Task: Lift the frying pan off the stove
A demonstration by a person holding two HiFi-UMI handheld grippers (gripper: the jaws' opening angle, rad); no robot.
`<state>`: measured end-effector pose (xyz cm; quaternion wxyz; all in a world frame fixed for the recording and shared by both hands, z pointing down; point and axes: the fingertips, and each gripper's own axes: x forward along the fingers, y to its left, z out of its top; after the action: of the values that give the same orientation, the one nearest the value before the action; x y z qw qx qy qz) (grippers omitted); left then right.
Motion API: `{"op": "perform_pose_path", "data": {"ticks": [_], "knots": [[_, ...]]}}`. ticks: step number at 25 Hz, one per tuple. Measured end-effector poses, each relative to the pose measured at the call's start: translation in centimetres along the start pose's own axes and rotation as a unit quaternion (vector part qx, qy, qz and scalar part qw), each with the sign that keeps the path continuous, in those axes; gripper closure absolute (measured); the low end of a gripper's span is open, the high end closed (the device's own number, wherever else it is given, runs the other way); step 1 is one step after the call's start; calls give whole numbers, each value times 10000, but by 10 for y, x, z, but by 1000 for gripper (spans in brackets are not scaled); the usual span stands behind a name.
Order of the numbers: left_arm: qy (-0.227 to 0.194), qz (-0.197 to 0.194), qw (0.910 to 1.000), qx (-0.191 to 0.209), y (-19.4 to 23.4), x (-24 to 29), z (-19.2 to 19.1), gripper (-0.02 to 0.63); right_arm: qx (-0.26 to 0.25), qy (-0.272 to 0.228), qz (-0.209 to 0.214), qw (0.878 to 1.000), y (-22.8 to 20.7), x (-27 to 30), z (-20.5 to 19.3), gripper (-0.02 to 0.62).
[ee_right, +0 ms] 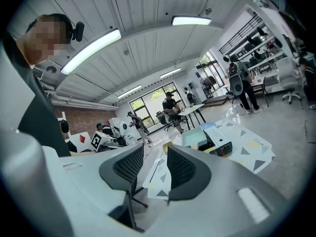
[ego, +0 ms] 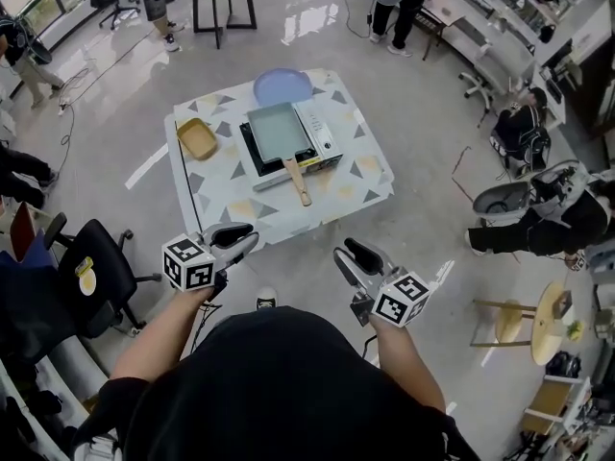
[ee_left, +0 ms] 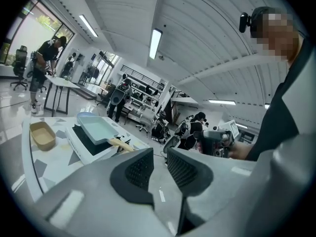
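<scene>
The left gripper (ego: 240, 237), grey with black ribbed pads, has its jaws parted with nothing between them (ee_left: 159, 157). The right gripper (ego: 348, 254) is likewise released and empty (ee_right: 154, 157). Both hang in the air short of the low table (ego: 357, 188), which has a white cloth with grey and yellow triangles.

In the head view, at 12 o'clock from the grippers and well apart from them, the rectangular pale teal frying pan (ego: 276, 127) sits on the white portable stove (ego: 323, 134). Its wooden handle (ego: 298, 181) points to about 5 o'clock. A round blue plate (ego: 282, 86) lies at 12 o'clock of the stove, and a tan rectangular dish (ego: 197, 138) at 9 o'clock.
</scene>
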<state>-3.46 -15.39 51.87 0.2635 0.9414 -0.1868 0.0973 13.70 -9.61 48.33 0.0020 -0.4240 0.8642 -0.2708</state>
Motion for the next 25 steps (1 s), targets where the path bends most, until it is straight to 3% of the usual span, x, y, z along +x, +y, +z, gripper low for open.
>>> {"op": "perform_pose_path", "data": {"ticks": [11, 25], "knots": [[264, -679, 9973, 35, 17, 20, 15, 523, -174, -252, -401, 9987, -10, 30, 44, 416], [386, -756, 9964, -88, 42, 33, 17, 522, -251, -42, -282, 9993, -45, 75, 65, 416]]}}
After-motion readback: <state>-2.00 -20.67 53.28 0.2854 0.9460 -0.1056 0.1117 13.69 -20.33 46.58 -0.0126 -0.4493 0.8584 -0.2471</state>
